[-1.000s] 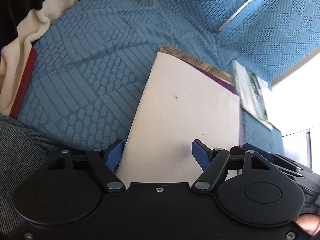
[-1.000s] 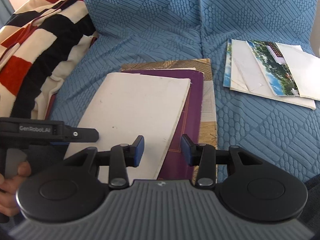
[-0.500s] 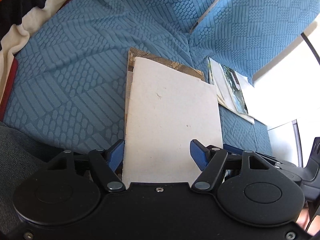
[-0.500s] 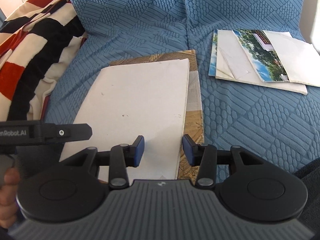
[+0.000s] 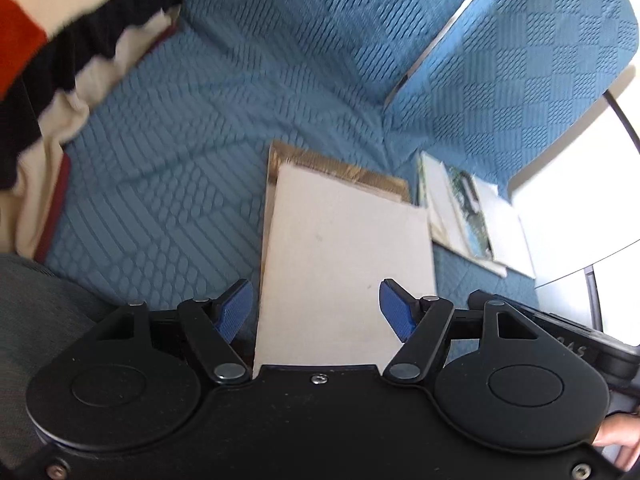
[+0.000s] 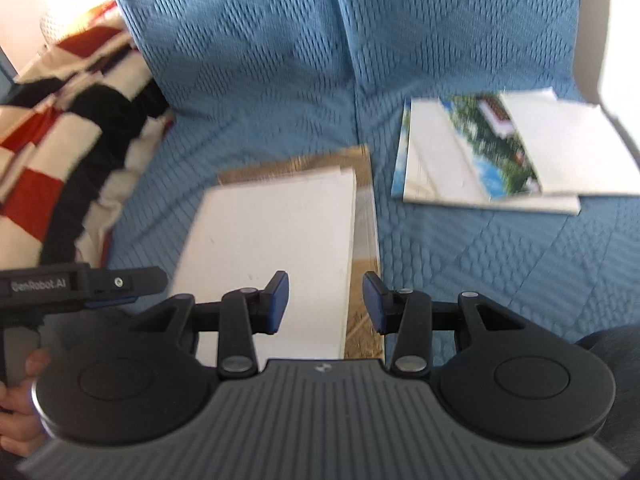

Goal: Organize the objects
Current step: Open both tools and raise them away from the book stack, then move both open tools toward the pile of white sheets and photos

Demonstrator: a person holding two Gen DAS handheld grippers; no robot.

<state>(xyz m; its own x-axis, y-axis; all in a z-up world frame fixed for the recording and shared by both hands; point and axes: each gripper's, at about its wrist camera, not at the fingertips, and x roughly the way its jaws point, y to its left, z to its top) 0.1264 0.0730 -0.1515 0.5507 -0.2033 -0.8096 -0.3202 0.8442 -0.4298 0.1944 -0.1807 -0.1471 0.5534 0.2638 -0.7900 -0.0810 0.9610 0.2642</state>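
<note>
A plain white book [image 5: 344,264] lies flat atop a brown one [image 6: 362,248] on the blue couch [image 5: 224,128], papers [image 6: 492,152] nearby. Left gripper [image 5: 316,312] and right gripper [image 6: 324,306] hover above it, jaws spread, empty.

This looks like a home living room. The seat and backrest of a sofa are covered in a blue quilted fabric slipcover [image 6: 256,80] with woven diamond and scale patterns, and a seam between two back cushions shows in the right wrist view. A soft fleece blanket checked in red, black and cream [image 6: 60,128] lies bunched at one end of the seat. Loose reading matter rests on the cushions: a plain white booklet [image 5: 344,280] and a glossy landscape-photo magazine [image 6: 496,148].
</note>
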